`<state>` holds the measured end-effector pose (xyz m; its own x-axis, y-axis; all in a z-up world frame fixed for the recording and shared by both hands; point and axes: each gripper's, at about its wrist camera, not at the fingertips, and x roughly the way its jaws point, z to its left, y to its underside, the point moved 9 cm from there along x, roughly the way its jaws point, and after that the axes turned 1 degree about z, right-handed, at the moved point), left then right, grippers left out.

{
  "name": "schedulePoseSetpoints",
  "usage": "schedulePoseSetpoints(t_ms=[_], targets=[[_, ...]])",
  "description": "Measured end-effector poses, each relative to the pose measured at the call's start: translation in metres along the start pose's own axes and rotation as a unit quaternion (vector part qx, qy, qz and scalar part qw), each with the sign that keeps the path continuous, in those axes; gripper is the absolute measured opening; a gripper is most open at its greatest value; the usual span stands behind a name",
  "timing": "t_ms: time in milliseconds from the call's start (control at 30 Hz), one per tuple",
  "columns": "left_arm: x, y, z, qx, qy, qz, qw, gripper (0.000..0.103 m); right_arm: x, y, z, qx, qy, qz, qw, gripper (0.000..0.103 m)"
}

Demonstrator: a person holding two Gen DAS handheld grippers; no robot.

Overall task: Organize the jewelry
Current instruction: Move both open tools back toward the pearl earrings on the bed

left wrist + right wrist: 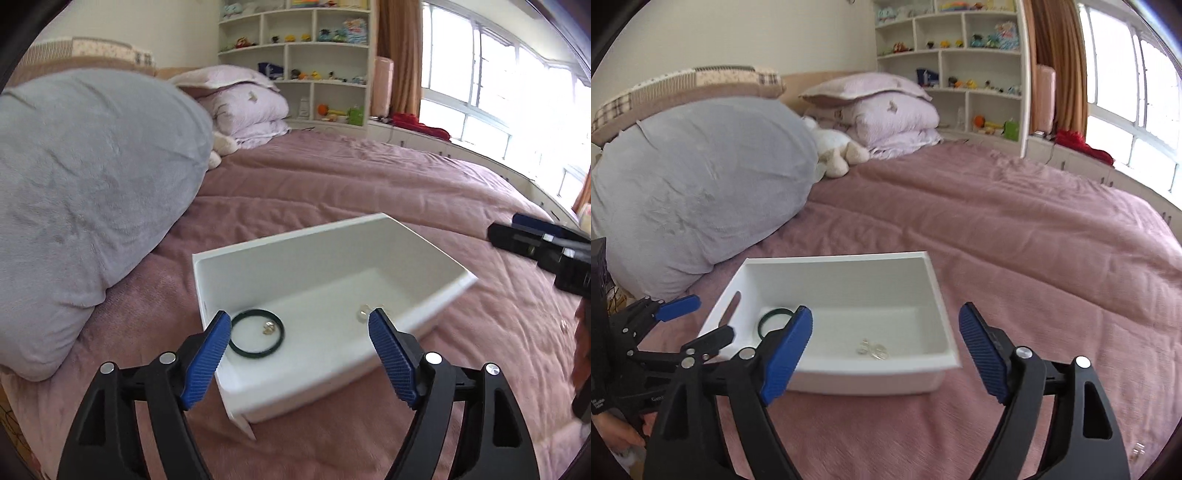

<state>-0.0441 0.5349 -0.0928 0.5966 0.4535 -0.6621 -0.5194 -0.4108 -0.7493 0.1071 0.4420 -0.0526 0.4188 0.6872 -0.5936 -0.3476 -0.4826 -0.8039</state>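
Note:
A white open box [436, 254] [849, 258] lies on the pink bedspread. Inside it are a dark green bangle [256, 333] [774, 317], a small gold piece [268, 327] within the bangle, and small clear pieces [363, 313] [871, 349]. My left gripper [300, 332] is open and empty, hovering at the box's near edge; it also shows in the right wrist view [701, 317]. My right gripper [886, 326] is open and empty just in front of the box; it shows at the right edge of the left wrist view [535, 247]. A small clear piece [1137, 451] lies on the bedspread at lower right.
A big grey pillow [85, 192] [698, 184] lies left of the box. Folded lilac bedding [886, 110] and a plush toy [834, 147] sit at the bed's head. White shelves [960, 55] and a window [1126, 92] stand beyond.

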Motion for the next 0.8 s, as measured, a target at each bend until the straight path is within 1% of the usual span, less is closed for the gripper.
schedulePoseSetpoints(t_ms=[100,200,233,267,367,400,500,600,700,800], targets=[[-0.015,0.014,-0.025,0.015,0.02,0.003,0.9997,0.079,-0.038,0.016,-0.034,0.017,0.021,-0.008,1.0,0.082],[-0.024,0.02,-0.054,0.018,0.046,0.004,0.9988,0.081,-0.074,0.038,-0.072,0.042,0.042,-0.008,0.998,0.082],[-0.027,0.021,-0.066,0.018,0.055,0.001,0.9983,0.085,-0.086,0.048,-0.085,0.048,0.054,-0.009,0.997,0.082],[-0.029,0.022,-0.077,0.019,0.064,0.0,0.9978,0.086,-0.099,0.056,-0.098,0.054,0.064,-0.01,0.996,0.082],[-0.032,0.023,-0.12,0.041,0.095,0.004,0.9946,0.086,-0.136,0.079,-0.137,0.078,0.096,-0.015,0.992,0.082],[-0.032,0.024,-0.133,0.051,0.098,0.005,0.9938,0.086,-0.149,0.087,-0.151,0.087,0.108,-0.017,0.99,0.082],[-0.038,0.026,-0.178,0.083,0.119,0.003,0.9894,0.086,-0.183,0.109,-0.185,0.103,0.139,-0.022,0.985,0.082],[-0.041,0.026,-0.215,0.102,0.138,0.003,0.9851,0.086,-0.217,0.131,-0.213,0.109,0.174,-0.028,0.978,0.083],[-0.041,0.028,-0.255,0.12,0.156,0.009,0.9804,0.086,-0.249,0.155,-0.24,0.125,0.199,-0.033,0.971,0.084],[-0.043,0.031,-0.304,0.136,0.185,0.009,0.9732,0.086,-0.273,0.177,-0.261,0.139,0.219,-0.035,0.965,0.084]])
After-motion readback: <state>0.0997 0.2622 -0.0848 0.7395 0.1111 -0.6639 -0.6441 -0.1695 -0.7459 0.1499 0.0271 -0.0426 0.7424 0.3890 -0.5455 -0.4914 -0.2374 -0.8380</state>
